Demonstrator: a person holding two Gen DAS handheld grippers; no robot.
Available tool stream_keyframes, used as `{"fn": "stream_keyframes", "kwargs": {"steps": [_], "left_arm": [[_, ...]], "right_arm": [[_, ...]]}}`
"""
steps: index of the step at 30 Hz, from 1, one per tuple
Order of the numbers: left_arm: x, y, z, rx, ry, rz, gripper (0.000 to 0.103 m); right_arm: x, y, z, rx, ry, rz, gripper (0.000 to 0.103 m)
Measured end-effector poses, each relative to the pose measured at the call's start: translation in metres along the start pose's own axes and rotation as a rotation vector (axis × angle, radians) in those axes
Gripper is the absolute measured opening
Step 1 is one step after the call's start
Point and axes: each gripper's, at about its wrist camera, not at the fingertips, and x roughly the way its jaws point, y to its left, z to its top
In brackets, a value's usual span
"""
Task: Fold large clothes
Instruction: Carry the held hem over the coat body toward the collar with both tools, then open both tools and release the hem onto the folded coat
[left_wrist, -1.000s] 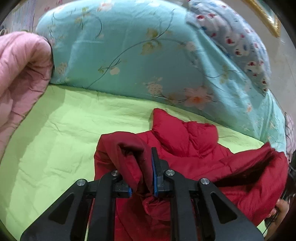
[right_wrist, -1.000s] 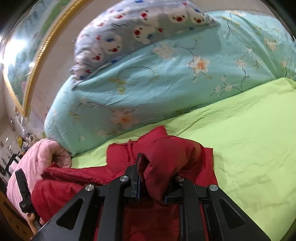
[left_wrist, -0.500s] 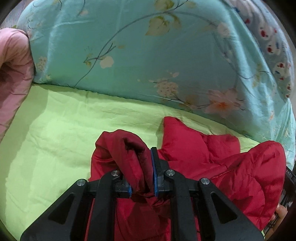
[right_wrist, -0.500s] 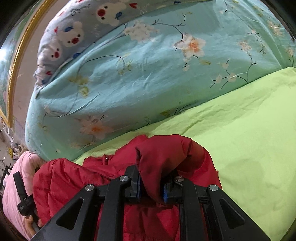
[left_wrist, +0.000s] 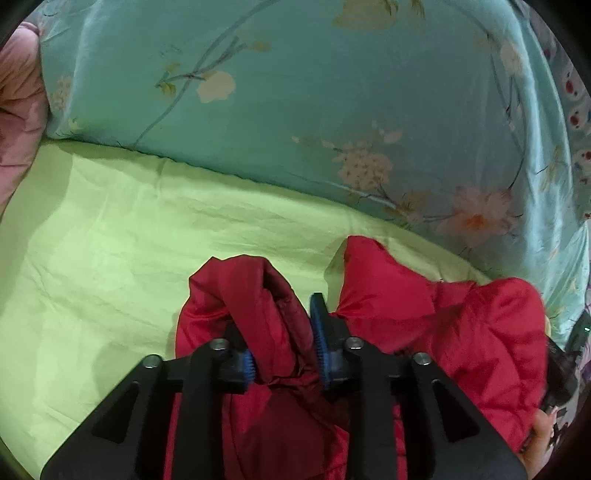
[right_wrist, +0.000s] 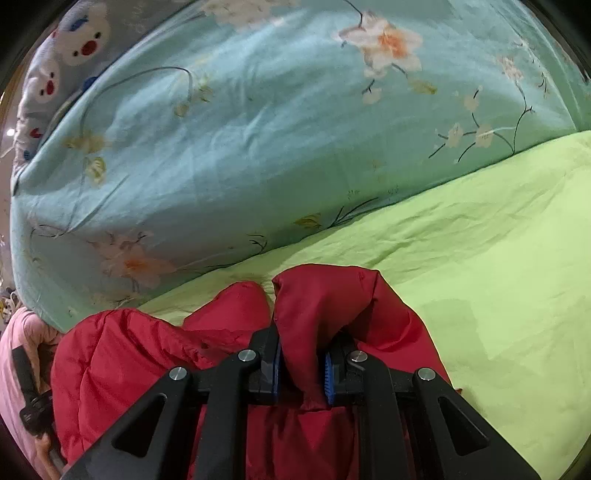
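A red puffy jacket (left_wrist: 443, 325) lies bunched on the green bed sheet (left_wrist: 110, 258), close to the teal floral quilt (left_wrist: 295, 92). My left gripper (left_wrist: 275, 317) has a rolled fold of the jacket between its blue pads. Its jaws are opening and the fold sits loosely in the gap. In the right wrist view the red jacket (right_wrist: 129, 350) spreads to the left. My right gripper (right_wrist: 308, 339) is shut on another raised fold of it, low over the green sheet (right_wrist: 480, 258).
The teal floral quilt (right_wrist: 258, 129) rises like a wall just beyond the jacket. A cartoon-print pillow (right_wrist: 62, 55) lies on top of it. A pink quilt (left_wrist: 18, 110) is heaped at the left. Bare green sheet stretches left in the left view and right in the right view.
Both grippers carried their jacket folds forward and down toward the teal quilt. The left jaws have spread apart around their fold. The right grip is unchanged.
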Motion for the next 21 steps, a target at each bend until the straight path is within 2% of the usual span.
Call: {"fn": "stream_keyframes", "kwargs": {"steps": [3,6,8,16,21], "left_arm": [[-0.018,0.002,-0.004,0.019,-0.026,-0.010,0.039],[-0.042,0.000,-0.012,0.065,-0.083,0.022,0.050],[-0.056,-0.004,-0.019,0.093,-0.104,0.024,0.050],[-0.088,-0.039,-0.066,0.178,-0.095,-0.110,0.050],[-0.098,-0.060,-0.094,0.201,-0.069,-0.182,0.050]], "right_arm": [[0.009,0.001,0.001,0.007,0.002,-0.016,0.015],[0.017,0.004,0.001,-0.001,-0.001,-0.033,0.015],[0.020,0.003,0.002,0.000,0.001,-0.044,0.015],[0.036,0.004,0.007,0.027,0.007,-0.064,0.016],[0.028,-0.001,0.013,0.053,-0.012,-0.030,0.030]]}}
